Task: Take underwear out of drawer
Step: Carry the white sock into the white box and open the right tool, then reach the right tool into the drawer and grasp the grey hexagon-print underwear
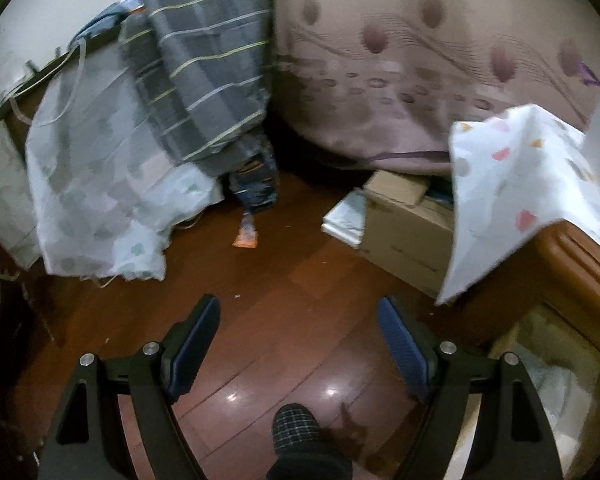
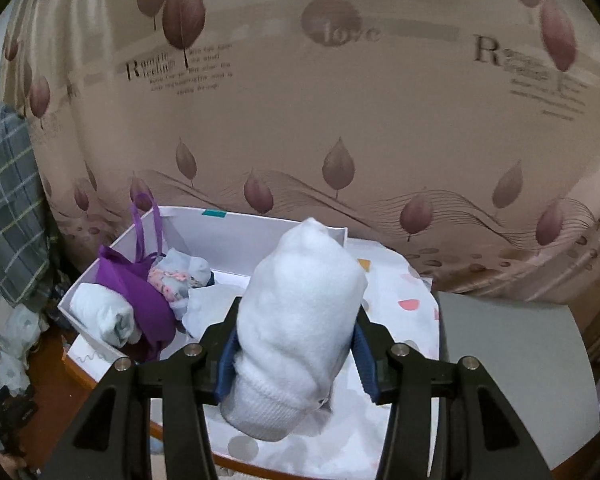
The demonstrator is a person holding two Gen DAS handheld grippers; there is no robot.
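Right gripper (image 2: pixel 296 340) clamping rolled white underwear (image 2: pixel 300 320) (above box (image 2: pixel 256 226)), left gripper (image 1: pixel 299 334) empty

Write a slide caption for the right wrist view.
Right gripper holds a rolled white fabric bundle above a white box of folded garments.

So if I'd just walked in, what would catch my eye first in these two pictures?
Probably the white rolled garment, clamped upright in the right hand-held gripper at the centre of its view. Behind it to the left, a white box holds more rolled clothes and a purple bag. In the other view the left hand-held gripper is open, with nothing in it, over the glossy wooden floor.
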